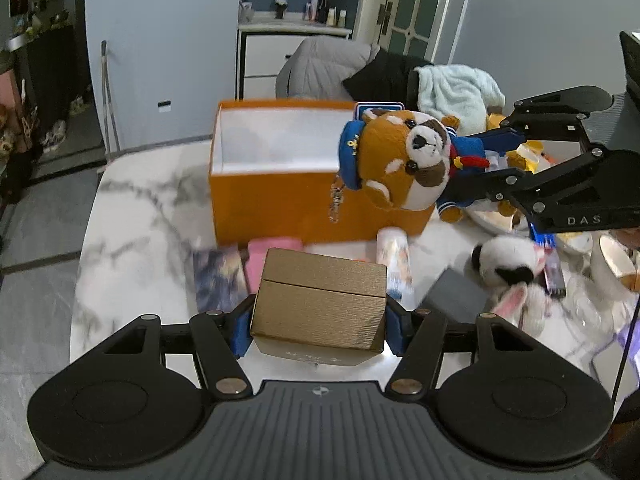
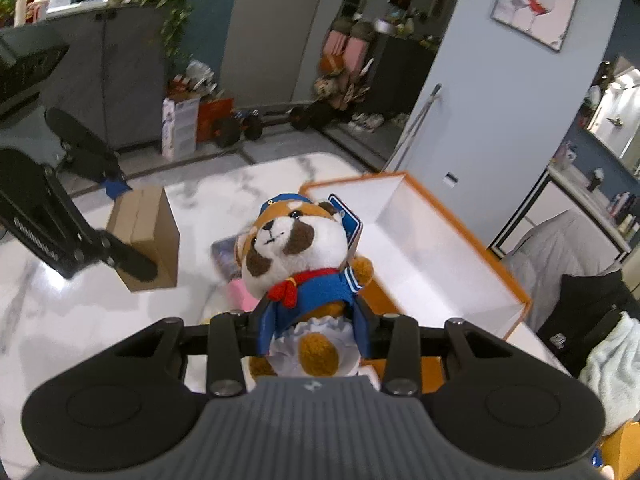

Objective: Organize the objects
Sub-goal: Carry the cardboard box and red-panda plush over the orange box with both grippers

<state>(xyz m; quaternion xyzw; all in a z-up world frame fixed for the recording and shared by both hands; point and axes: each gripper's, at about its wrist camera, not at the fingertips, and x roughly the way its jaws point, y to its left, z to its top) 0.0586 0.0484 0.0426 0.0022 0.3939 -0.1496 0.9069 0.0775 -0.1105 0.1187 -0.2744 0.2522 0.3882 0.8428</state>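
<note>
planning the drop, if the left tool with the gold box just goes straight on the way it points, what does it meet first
Probably the pink item lying right past the gold box held in the left tool, then the orange box wall behind it. If it travels above the table, the wall comes first; depth is unclear.

We are seeing matte black linkage arms with silver screw heads, blue finger pads (image 1: 240, 330), ribbed grey housing, and white "DAS" lettering on the right gripper (image 1: 490, 160).

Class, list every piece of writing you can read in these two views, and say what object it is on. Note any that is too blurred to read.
"DAS": white letters on the right claw arm, left view.
Gold box front: faint print, unreadable.
Left claw arm, right view: white lettering, blurred.
Blue tag behind the plush: unreadable.
Booklet: blurred.
</note>
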